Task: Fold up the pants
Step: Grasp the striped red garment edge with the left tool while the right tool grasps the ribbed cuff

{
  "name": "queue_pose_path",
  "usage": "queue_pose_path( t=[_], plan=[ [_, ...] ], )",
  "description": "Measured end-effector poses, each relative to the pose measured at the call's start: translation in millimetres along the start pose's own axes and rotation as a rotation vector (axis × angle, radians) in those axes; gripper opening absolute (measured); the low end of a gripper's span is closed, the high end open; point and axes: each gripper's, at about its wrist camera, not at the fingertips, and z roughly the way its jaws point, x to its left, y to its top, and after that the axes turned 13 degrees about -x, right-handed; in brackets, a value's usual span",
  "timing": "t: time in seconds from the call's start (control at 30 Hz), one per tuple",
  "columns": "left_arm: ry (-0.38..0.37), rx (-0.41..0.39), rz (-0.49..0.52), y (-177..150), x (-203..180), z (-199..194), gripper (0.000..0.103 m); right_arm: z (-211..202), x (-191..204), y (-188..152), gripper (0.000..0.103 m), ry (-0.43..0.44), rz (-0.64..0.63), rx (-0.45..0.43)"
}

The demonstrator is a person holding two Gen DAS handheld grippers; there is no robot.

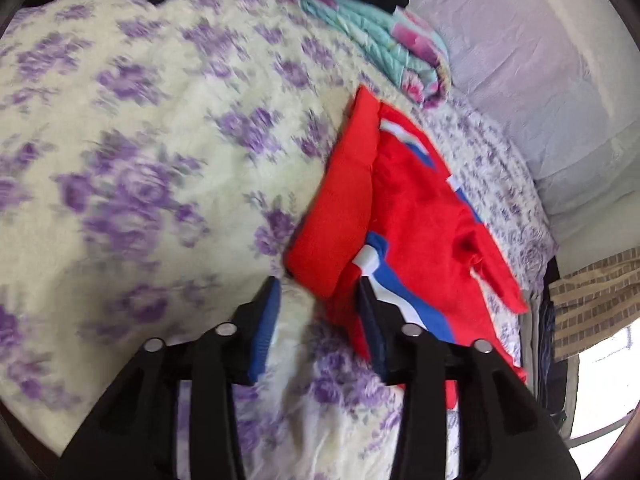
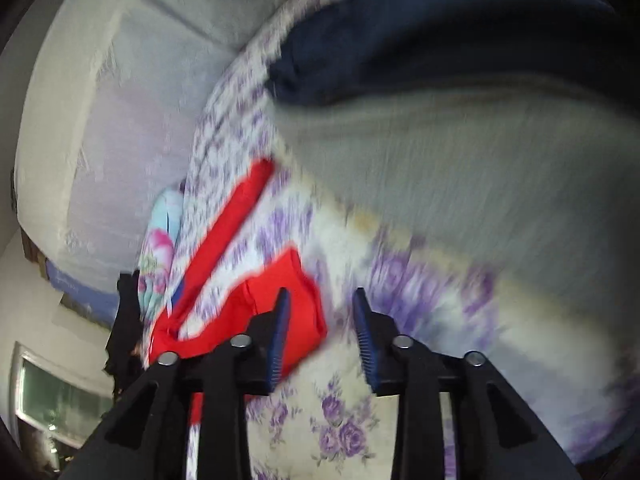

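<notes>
1. One pair of red pants (image 1: 404, 216), blue and white striped, folded on the bed (image 1: 168, 168) near its pillow-side edge, long axis along that edge.
2. Left gripper (image 1: 320, 292) spread, empty, one finger over the pants.
3. Right gripper (image 2: 322, 304) spread, empty, beside red cloth.

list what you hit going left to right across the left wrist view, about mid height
floral bedspread → red pants → small-print floral sheet → pale lilac pillow
</notes>
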Motion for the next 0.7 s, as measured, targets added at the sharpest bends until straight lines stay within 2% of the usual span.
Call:
queue_pose_path(
  t=[0.03,0.1,0.2,0.23,0.37,0.47,0.57,0.7],
  plan=[
    [0.048,-0.059,0.02,5.7,0.9,-15.2,0.064,-6.0,6.3,9.2,0.035,0.002,-0.023,-0.024],
    [0.107,-0.137,0.057,17.3,1.1,-34.3,0.08,-3.8,27.9,25.2,0.035,0.041,-0.076,-0.031],
    [0.189,-0.188,0.142,45.1,-13.5,-36.6,0.08,31.6,66.6,41.2,0.043,0.109,-0.128,0.004],
    [0.193,-0.195,0.195,57.0,-25.8,-28.5,0.08,48.1,74.3,47.4,0.044,0.128,-0.131,0.02],
    [0.182,-0.168,0.333,91.7,-59.9,19.7,0.081,137.7,105.9,73.2,0.045,0.134,-0.13,0.097],
    [0.164,-0.09,0.432,110.0,-82.4,74.9,0.082,193.5,117.5,88.0,0.045,0.103,-0.13,0.171],
    [0.159,-0.001,0.454,120.1,-93.4,124.2,0.082,242.7,124.9,95.0,0.046,0.043,-0.158,0.235],
    [0.113,0.058,0.417,129.9,-93.3,161.1,0.082,280.9,122.7,95.1,0.046,0.017,-0.155,0.287]
  ],
)
